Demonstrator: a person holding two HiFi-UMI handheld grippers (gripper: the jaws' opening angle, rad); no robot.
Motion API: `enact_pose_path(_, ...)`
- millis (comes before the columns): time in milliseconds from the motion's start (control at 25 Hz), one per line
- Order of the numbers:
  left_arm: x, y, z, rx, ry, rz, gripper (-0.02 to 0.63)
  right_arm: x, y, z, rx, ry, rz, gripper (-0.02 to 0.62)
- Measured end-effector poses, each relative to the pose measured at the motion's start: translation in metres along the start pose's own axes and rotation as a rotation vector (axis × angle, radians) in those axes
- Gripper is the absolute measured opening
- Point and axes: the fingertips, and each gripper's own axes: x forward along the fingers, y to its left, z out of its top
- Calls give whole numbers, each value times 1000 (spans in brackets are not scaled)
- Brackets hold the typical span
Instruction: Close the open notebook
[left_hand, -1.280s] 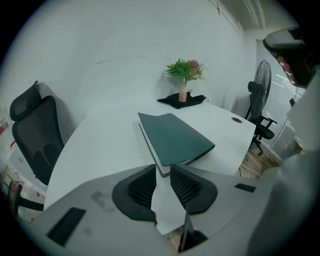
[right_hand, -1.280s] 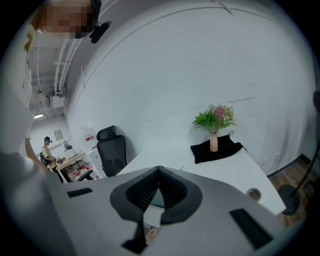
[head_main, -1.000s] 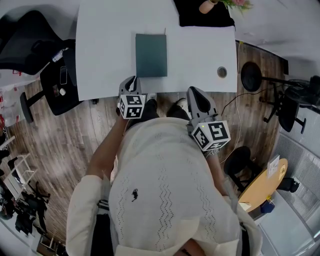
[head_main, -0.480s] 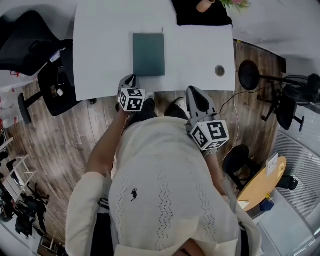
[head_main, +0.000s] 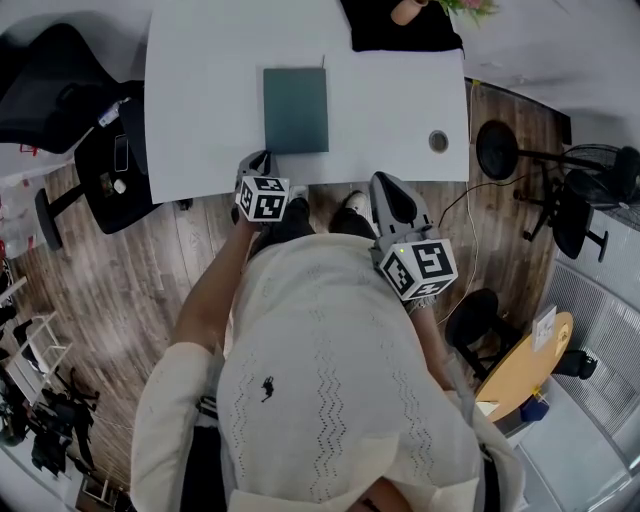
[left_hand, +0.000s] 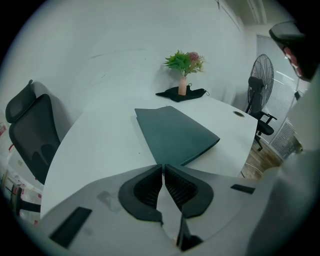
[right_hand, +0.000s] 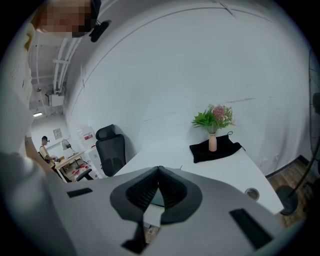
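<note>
Item: notebook (head_main: 295, 110), cover already down, flat on surface (head_main: 390, 110). My left claw (left_hand: 163, 166) and right claw (right_hand: 159, 169): clenched, empty. Risk: a careless low pass nudges it askew.

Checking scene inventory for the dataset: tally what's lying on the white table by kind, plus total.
notebook: 1
black cloth: 1
vase of flowers: 1
Total: 3

readable text: none | signs: black-and-white square markers (head_main: 262, 198) are carried on the left gripper (head_main: 260, 157) and the right gripper (head_main: 385, 182) | wall papers (right_hand: 86, 136): too small to be read
</note>
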Motion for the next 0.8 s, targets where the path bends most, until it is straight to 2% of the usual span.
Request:
enact_pose_path(240, -14, 0, 10, -53, -54, 14, 25, 2, -2, 5, -8, 0, 30, 2)
enact_pose_path(480, -38, -3, 33, -130, -123, 64, 25, 7, -4, 7, -36, 20, 114, 2)
enact_pose_path(800, -99, -25, 84, -186, -287, 100, 12, 8, -17, 14, -76, 31, 219, 2)
